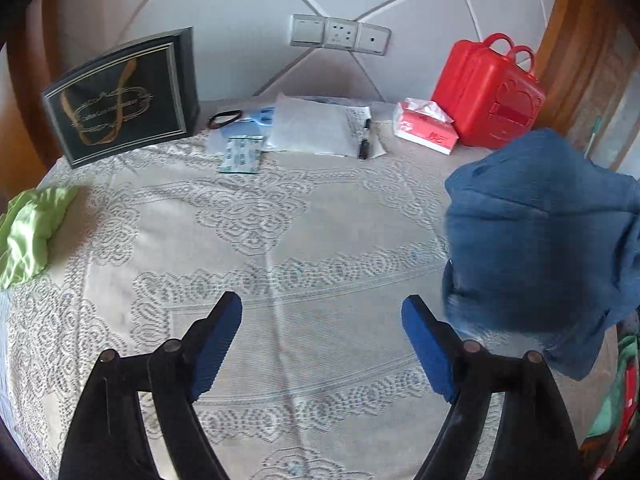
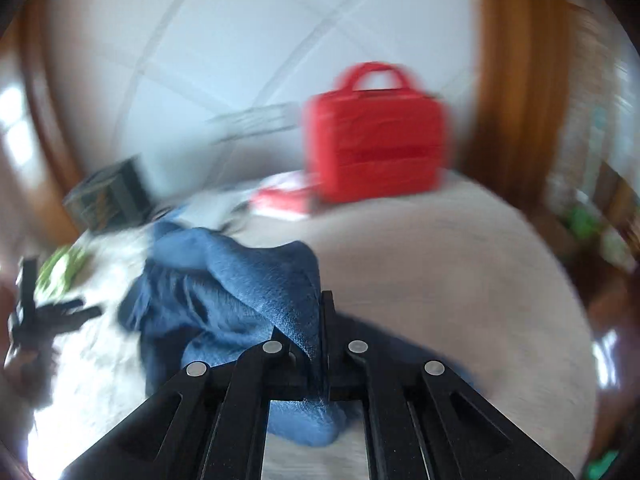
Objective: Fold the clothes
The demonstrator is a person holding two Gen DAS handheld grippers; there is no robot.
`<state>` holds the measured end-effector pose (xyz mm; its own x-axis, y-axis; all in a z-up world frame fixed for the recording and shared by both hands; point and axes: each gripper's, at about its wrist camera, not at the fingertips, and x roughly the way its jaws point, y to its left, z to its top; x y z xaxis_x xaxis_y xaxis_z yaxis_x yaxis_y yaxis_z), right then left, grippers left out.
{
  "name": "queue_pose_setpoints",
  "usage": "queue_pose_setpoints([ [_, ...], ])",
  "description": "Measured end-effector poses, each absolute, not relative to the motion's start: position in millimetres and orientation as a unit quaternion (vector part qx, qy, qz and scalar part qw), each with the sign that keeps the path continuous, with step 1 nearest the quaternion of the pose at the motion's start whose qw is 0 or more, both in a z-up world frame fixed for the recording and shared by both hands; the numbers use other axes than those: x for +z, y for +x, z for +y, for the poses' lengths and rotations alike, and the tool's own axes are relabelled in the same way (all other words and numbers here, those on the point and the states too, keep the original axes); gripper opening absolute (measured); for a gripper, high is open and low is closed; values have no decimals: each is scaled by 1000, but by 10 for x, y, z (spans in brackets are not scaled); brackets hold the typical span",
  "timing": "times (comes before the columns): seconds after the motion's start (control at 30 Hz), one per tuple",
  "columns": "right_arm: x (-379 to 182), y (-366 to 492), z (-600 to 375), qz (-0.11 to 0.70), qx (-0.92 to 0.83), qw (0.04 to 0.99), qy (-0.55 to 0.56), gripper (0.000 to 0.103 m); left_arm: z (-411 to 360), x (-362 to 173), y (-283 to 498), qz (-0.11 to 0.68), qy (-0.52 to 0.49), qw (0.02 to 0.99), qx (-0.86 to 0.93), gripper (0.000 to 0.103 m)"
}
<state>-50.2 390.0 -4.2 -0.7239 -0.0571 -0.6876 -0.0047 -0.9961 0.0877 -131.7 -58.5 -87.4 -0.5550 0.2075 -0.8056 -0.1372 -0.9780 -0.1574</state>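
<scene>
A blue denim garment [image 2: 224, 280] hangs bunched from my right gripper [image 2: 320, 320], which is shut on a fold of it above the lace-covered table [image 1: 280, 240]. In the left wrist view the same garment [image 1: 540, 240] hangs at the right, lifted off the cloth. My left gripper [image 1: 322, 312] is open and empty over the table's near middle, to the left of the garment; it also shows blurred in the right wrist view [image 2: 56, 316]. A green garment [image 1: 28, 228] lies crumpled at the table's left edge.
At the back stand a dark framed box [image 1: 124, 100], papers with a pen [image 1: 316, 128], a tissue pack [image 1: 426, 126] and a red case [image 1: 488, 88]. The padded wall with sockets [image 1: 340, 34] is behind. The right wrist view is motion-blurred.
</scene>
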Motion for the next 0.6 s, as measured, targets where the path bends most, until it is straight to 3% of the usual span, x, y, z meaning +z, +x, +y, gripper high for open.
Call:
queue_pose_setpoints([
  [0.1, -284, -421, 4786, -65, -909, -79, 405, 4, -127, -923, -1377, -31, -463, 137, 875, 85],
  [0.23, -896, -461, 5506, -87, -872, -118, 468, 9, 524, -943, -1293, -16, -458, 204, 865, 87],
  [0.3, -1152, -441, 5677, -96, -857, -118, 492, 28, 821, -972, -1223, 1, -461, 228, 858, 100],
  [0.4, -1396, -474, 5692, -114, -848, -104, 506, 48, 1174, -1114, -1163, 32, -475, 237, 847, 103],
  [0.6, -1415, -141, 5774, -124, -850, -81, 506, 51, 1386, -1476, -1260, 37, -512, 214, 831, 103],
])
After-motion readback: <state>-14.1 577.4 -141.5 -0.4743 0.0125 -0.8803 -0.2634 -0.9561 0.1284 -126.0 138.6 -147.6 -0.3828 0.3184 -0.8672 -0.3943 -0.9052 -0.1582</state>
